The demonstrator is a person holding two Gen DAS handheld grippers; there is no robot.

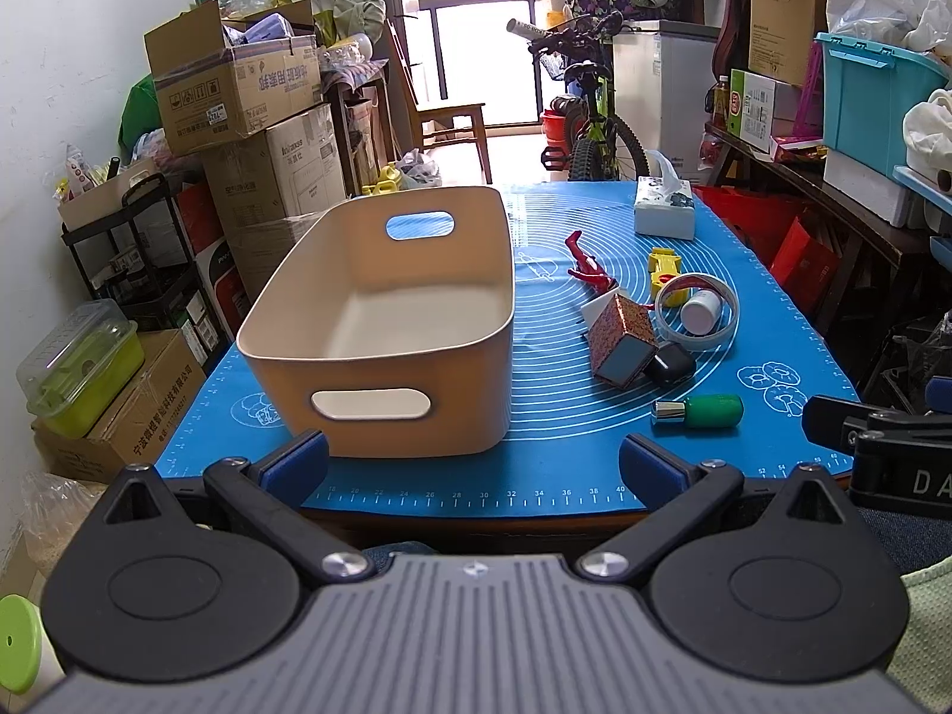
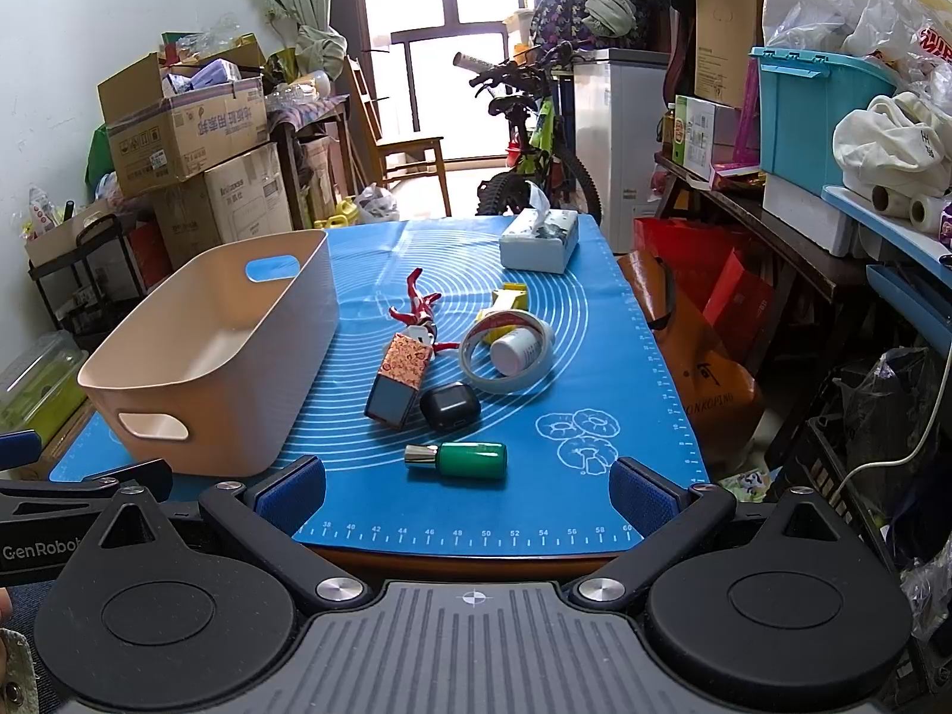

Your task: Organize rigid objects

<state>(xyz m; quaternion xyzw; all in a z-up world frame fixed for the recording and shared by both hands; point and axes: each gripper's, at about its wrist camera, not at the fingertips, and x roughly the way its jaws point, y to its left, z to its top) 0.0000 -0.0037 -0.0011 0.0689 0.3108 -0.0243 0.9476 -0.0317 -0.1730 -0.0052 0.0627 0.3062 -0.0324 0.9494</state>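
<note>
The beige bin [image 1: 381,321] sits on the left half of the blue mat [image 1: 553,416], empty inside, with an oval handle slot in its near wall and another in its far wall. To its right the loose things lie in a cluster, apart from the bin. Nearest my side is the green bottle [image 2: 470,460], on its side with its metallic cap pointing toward the bin. Just beyond it the black case [image 2: 450,406] rests touching the low end of the patterned box [image 2: 398,378], which lies tilted with its dark end toward me. Right of those, the tape roll [image 2: 509,357] lies flat, and the white bottle [image 2: 514,351] lies on its side within the ring, its cap end propped on the near rim. The yellow piece [image 2: 510,299] sits just behind the roll, and the red clip [image 2: 416,306] lies behind the patterned box, between the bin and the roll. The tissue box [image 2: 540,245] stands well apart at the far end of the mat. My left gripper [image 1: 473,467] hangs off the near edge of the table in front of the bin, its blue-padded fingers [image 1: 297,464] spread wide with nothing between them. My right gripper [image 2: 467,491] hovers at the same near edge, lined up with the green bottle, its fingers [image 2: 639,494] equally wide apart and empty. Cardboard boxes [image 1: 238,89] are stacked left of the table and a bicycle [image 2: 535,137] stands beyond it.
</note>
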